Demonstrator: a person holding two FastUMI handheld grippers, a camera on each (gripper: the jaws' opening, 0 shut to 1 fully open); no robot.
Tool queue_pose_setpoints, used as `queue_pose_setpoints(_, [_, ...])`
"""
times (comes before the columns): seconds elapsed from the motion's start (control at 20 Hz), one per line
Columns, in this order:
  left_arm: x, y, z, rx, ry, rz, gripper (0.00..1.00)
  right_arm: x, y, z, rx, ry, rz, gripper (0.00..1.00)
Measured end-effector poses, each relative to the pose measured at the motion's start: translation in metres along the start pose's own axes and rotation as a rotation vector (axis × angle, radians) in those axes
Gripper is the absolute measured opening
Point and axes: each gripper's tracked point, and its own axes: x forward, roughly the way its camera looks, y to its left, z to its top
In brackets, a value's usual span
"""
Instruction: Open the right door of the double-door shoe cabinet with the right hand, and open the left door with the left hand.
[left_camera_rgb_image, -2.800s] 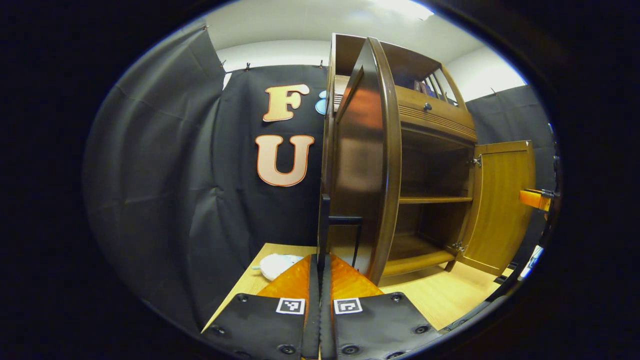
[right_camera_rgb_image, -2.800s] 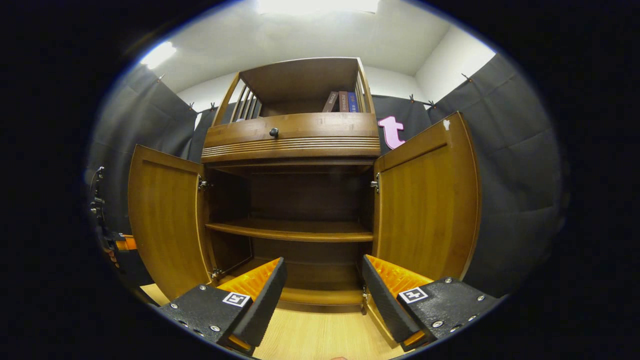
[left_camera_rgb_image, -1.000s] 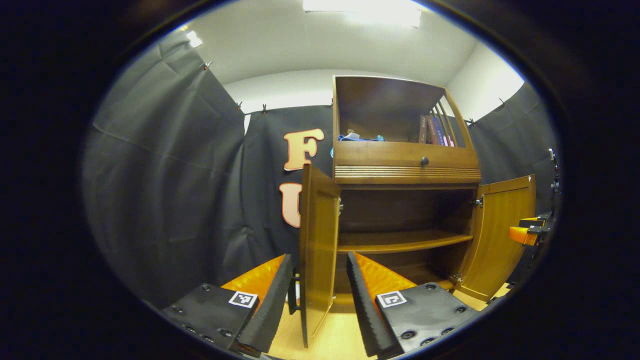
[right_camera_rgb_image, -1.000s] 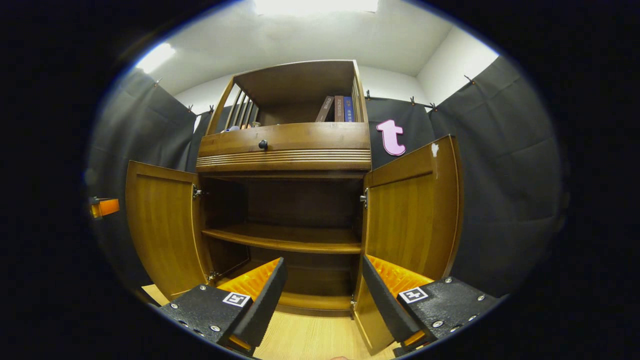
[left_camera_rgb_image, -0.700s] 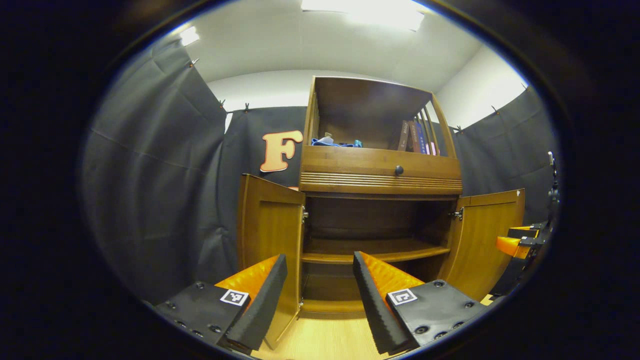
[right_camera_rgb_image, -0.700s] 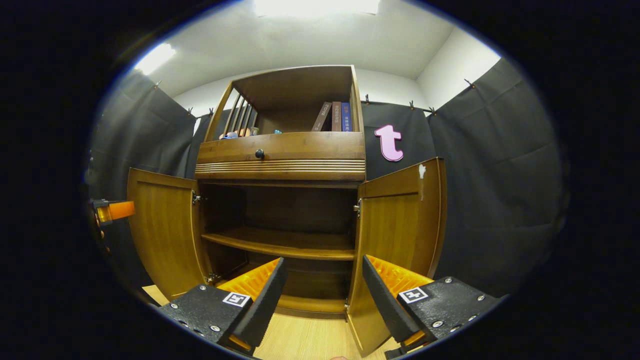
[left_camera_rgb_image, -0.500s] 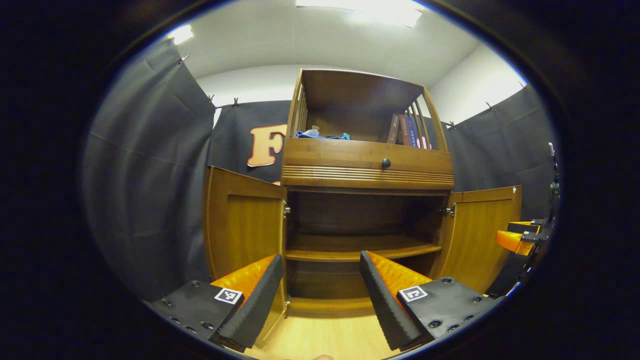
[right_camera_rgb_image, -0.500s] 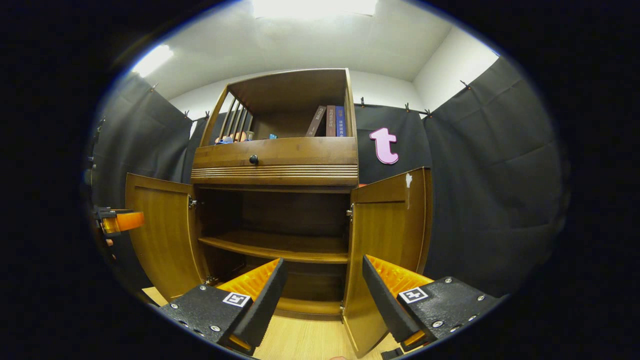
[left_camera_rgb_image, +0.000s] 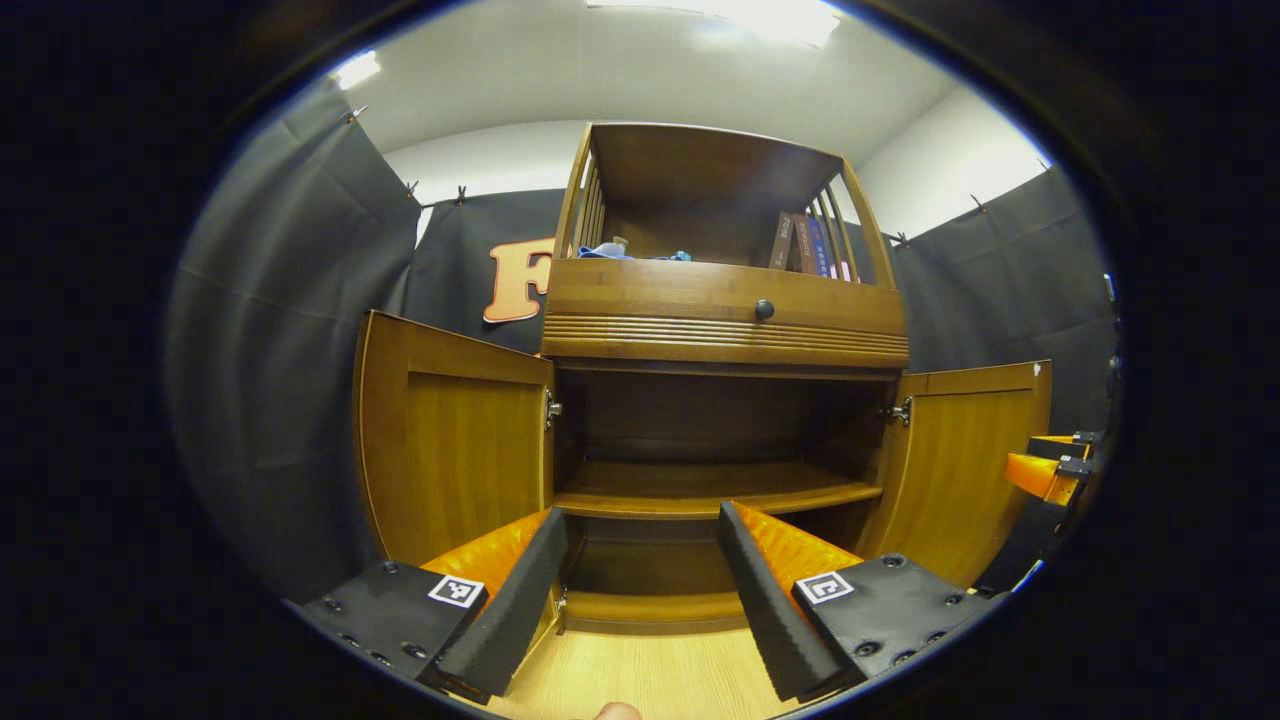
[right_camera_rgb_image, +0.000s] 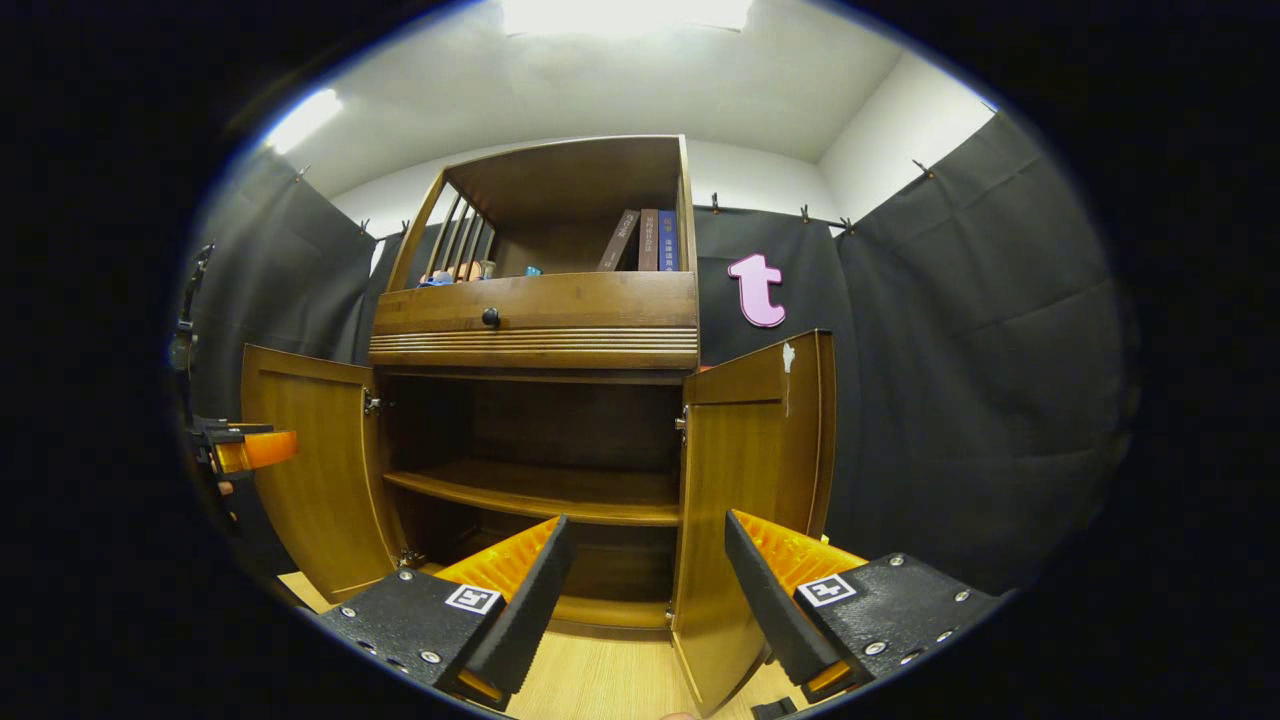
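The left gripper has let go of the left door and backed off, fingers released and empty. The right gripper is likewise spread. Both doors, the right door at 3 o'clock, stand swung wide on the cabinet; the task looks done.

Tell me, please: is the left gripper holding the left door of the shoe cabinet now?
No. The left gripper is open, its fingers apart and touching nothing, while the left door stands swung open.
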Motion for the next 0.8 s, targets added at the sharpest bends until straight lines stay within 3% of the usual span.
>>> queue_pose_setpoints(0.8, [-0.0046, 0.0068, -0.0050, -0.001, 0.004, 0.004, 0.98, 0.0037, 0.0050, -0.0089, 0.003, 0.015, 0.004, 0.93])
